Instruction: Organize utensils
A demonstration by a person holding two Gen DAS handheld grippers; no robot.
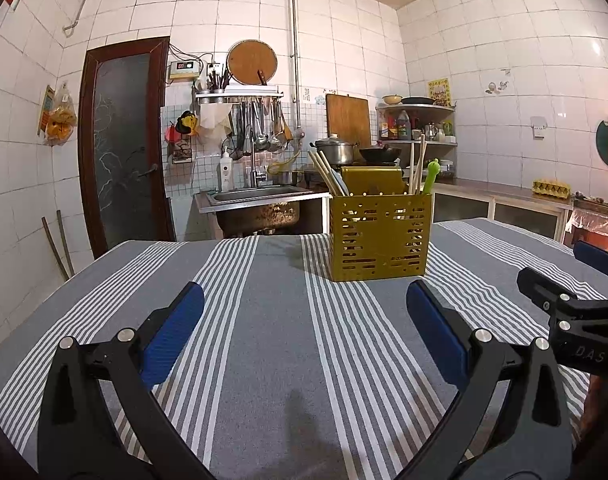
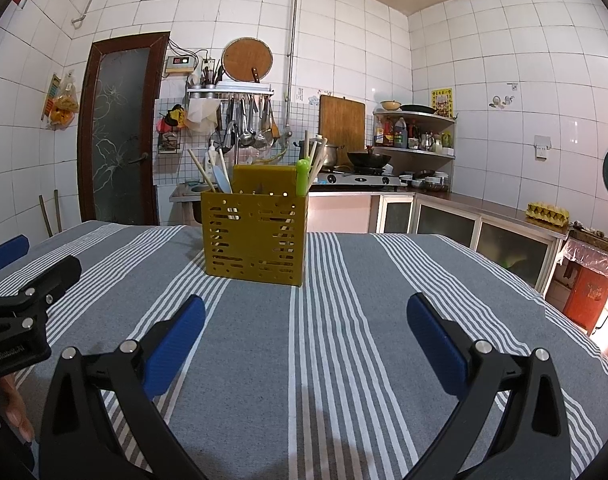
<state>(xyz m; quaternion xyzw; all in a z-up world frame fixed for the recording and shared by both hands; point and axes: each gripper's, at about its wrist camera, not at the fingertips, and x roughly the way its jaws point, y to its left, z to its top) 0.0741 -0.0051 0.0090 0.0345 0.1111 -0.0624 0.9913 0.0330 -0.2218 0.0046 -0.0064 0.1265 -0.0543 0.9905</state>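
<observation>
A yellow perforated utensil holder (image 1: pixel 379 236) stands upright on the grey striped tablecloth (image 1: pixel 272 320); it also shows in the right wrist view (image 2: pixel 254 238). It holds wooden chopsticks (image 1: pixel 323 172), a green-handled utensil (image 1: pixel 431 174) and a pale blue one (image 2: pixel 223 178). My left gripper (image 1: pixel 304 300) is open and empty, low over the cloth, short of the holder. My right gripper (image 2: pixel 305 312) is open and empty, also short of the holder. Each gripper shows at the edge of the other's view.
The table's far edge runs behind the holder. Beyond it are a steel sink (image 1: pixel 256 196), a stove with a wok (image 2: pixel 367 160), a corner shelf (image 2: pixel 415 132) and a counter with an egg carton (image 2: pixel 547 213). A door (image 1: pixel 120 144) is at the left.
</observation>
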